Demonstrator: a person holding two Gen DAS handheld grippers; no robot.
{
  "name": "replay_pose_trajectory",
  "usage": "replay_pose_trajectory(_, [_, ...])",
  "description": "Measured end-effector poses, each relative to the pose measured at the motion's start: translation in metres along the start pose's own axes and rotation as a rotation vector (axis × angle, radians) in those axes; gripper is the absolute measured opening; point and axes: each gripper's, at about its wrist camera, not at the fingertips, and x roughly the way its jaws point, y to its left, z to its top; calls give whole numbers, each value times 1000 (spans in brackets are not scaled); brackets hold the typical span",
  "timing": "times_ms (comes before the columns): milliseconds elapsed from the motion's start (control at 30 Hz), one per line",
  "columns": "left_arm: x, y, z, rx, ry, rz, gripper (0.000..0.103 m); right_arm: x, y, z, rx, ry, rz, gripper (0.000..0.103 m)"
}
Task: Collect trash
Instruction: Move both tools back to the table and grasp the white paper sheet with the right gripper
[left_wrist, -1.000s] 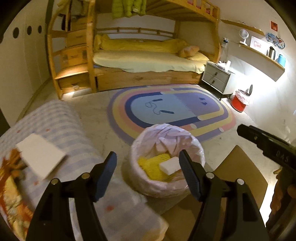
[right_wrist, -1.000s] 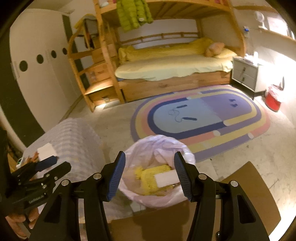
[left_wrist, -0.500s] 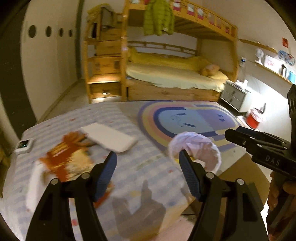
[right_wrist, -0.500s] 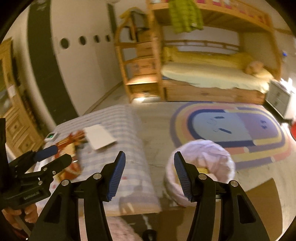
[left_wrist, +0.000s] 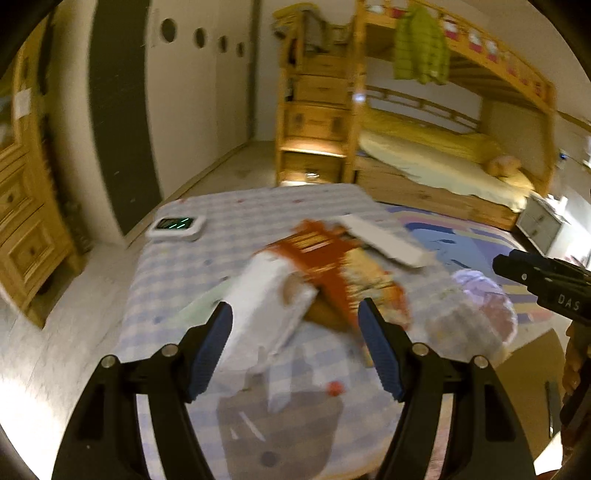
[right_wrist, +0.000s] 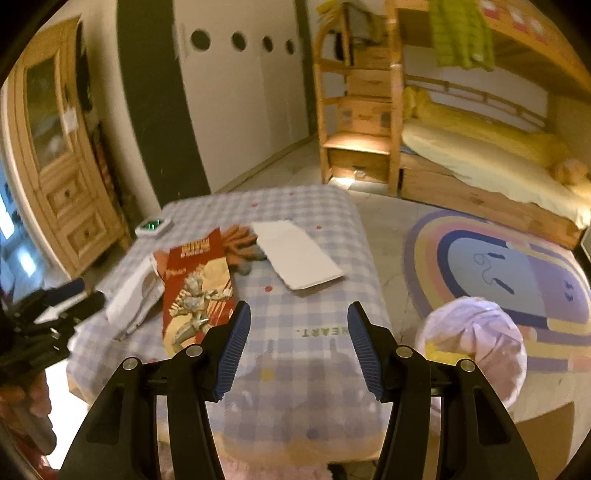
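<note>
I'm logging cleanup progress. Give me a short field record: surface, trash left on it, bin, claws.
surface: checked tablecloth
trash on it: red packet, white envelope, crumpled white wrapper, orange scrap
other item: small white device, green lights
bin: lined trash bin on the floor beside the table
left claw: open, empty
right claw: open, empty

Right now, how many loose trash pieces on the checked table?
3, maybe more hidden: white carton at the left edge, red printed wrapper beside it, flat white paper further right. An orange item behind the wrapper is unclear.
</note>
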Motion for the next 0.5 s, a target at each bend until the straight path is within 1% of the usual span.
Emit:
replay_pose_trajectory(67, [5,12,-3,-18,12,24,69,15,4,2,-20,24,-1,56])
replay_pose_trajectory(167, [12,26,-3,-54,22,34,69,41,9,7,-60,55,-15,56])
replay_pose_trajectory(333, [24,29,2,-70,31,31,69,79,10,14,-107,99,-18,57])
replay_pose_trajectory(367, [26,29,4,-71,32,29,69,87,9,15,-119,111,-12,64])
replay_pose_trajectory(433, [33,30,7,-73,34,26,69,100,8,16,-137,123,-2,74])
replay_pose_trajectory(500, [37,28,10,-75,38,23,69,115,7,17,-164,137,-15,76])
